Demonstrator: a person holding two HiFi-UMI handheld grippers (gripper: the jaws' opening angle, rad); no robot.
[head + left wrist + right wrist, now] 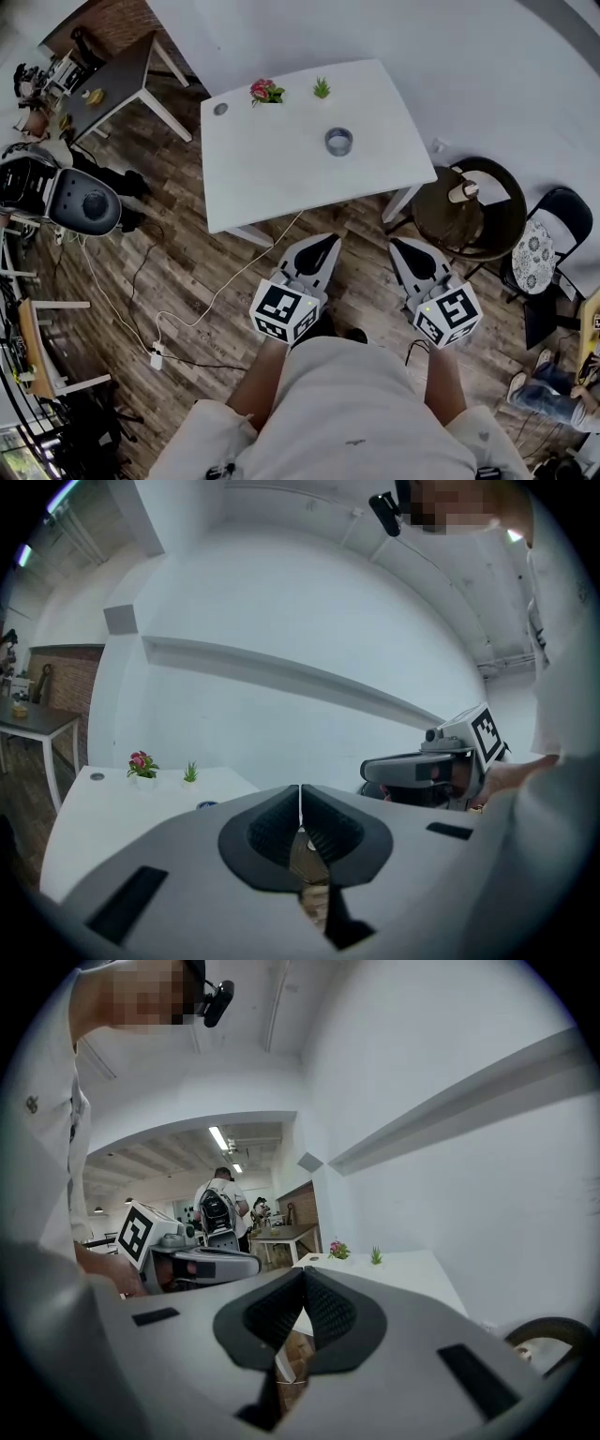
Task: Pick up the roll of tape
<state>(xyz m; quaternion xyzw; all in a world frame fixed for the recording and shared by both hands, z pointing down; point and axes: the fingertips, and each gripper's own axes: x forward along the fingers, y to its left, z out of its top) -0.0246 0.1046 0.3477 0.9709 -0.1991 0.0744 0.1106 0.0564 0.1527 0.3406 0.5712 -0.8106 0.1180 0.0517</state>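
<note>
The roll of tape (338,142), a grey-blue ring, lies flat near the middle of the white table (272,178). Both grippers are held side by side over the wooden floor, just short of the table's near edge, pointing toward it. My left gripper (328,243) has its jaws closed together with nothing between them. My right gripper (401,246) is shut and empty too. From the left gripper view, the left gripper (300,789) points over the table, and the tape (207,805) shows as a small dark spot just past its body. The right gripper (302,1274) faces the table's right side.
A pink flower (266,91) and a small green plant (322,89) stand at the table's far edge. A dark round side table (469,211) and a folding chair (539,248) sit to the right. A cable (159,352) runs over the floor at left. A person with a backpack (220,1208) stands far off.
</note>
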